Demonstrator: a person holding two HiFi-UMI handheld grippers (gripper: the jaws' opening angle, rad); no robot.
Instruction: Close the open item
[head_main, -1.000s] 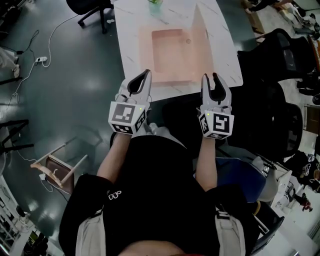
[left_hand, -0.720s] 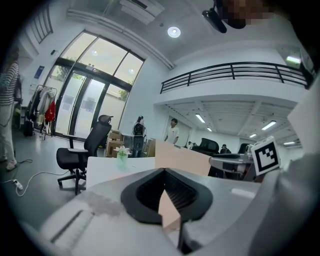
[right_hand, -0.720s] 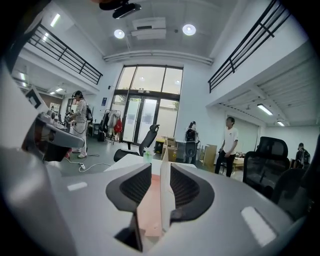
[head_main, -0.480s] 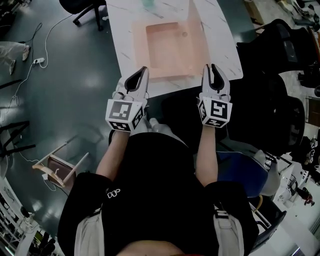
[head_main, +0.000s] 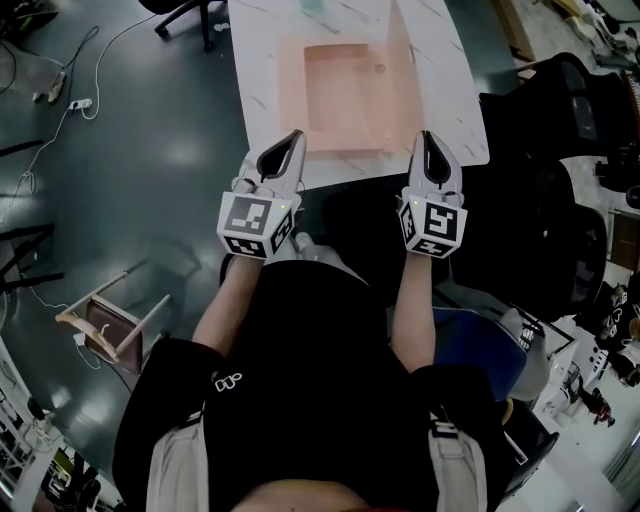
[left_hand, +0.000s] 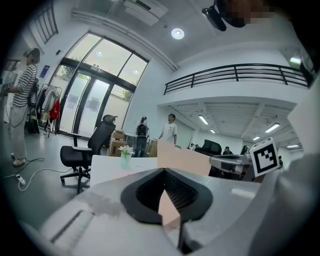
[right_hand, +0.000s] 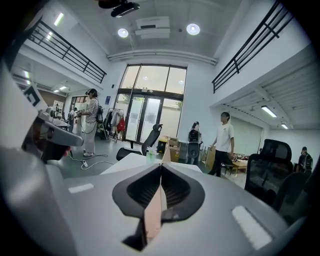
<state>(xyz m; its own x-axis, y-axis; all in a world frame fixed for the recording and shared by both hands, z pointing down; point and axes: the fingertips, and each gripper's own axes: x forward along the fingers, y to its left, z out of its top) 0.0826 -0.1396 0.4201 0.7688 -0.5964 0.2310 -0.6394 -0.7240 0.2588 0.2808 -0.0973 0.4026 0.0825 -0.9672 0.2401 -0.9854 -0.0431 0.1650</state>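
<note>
A shallow pink box (head_main: 345, 95) lies open on the white marble table (head_main: 455, 100), its lid (head_main: 400, 75) standing upright along its right side. Both grippers hover at the table's near edge, short of the box. My left gripper (head_main: 296, 136) is shut and empty, just left of the box's near corner. The right gripper (head_main: 428, 136) has just been closing and is now shut, nothing between its pads. In the left gripper view the tips (left_hand: 163, 170) meet below the box's pink wall (left_hand: 182, 159). Past the closed tips (right_hand: 161, 166) in the right gripper view, the lid (right_hand: 165, 151) shows edge-on.
A green vase (head_main: 312, 5) stands at the table's far end. Black office chairs (head_main: 560, 200) crowd the right side, and another (head_main: 190, 15) stands far left. A wooden stool (head_main: 105, 325) and cables lie on the floor at left. People stand in the background (right_hand: 223, 142).
The right gripper's jaws have gone from wide open to closed, with nothing between them. The left gripper has stayed shut and in place.
</note>
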